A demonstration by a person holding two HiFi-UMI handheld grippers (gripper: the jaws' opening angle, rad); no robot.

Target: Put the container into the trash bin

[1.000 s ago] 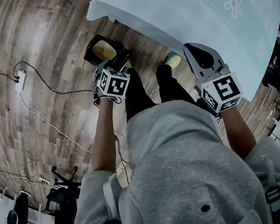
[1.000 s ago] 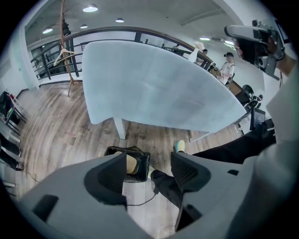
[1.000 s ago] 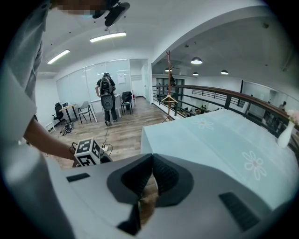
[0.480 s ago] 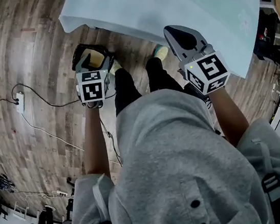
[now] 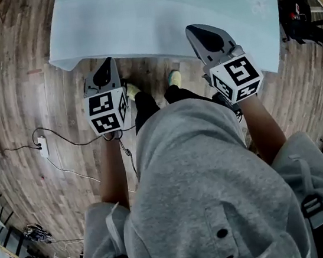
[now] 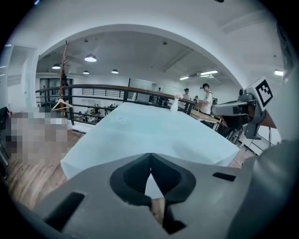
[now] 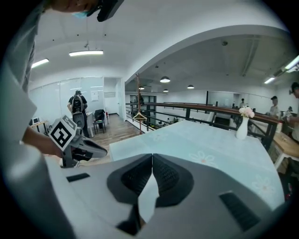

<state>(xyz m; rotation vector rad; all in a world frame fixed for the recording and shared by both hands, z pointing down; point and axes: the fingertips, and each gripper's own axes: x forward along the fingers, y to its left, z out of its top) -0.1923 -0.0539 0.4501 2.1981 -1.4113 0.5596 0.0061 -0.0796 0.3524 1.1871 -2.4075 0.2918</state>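
Nowhere in the three views does the container or the trash bin show, so where either lies relative to the grippers cannot be told; neither gripper carries the container.

The left gripper has its jaws pressed together, tips meeting, with nothing between them. In its own view the closed tips point over the near edge of the table. The right gripper is likewise closed and empty, its tips aimed across the tabletop, where a white vase with flowers stands at the far side.

From the head view both grippers are held up in front of the person, the left just short of the edge of the table and the right overlapping its pale blue cloth. Below them are the person's grey hoodie and shoes on the wooden floor. A cable trails to a power strip at the left.
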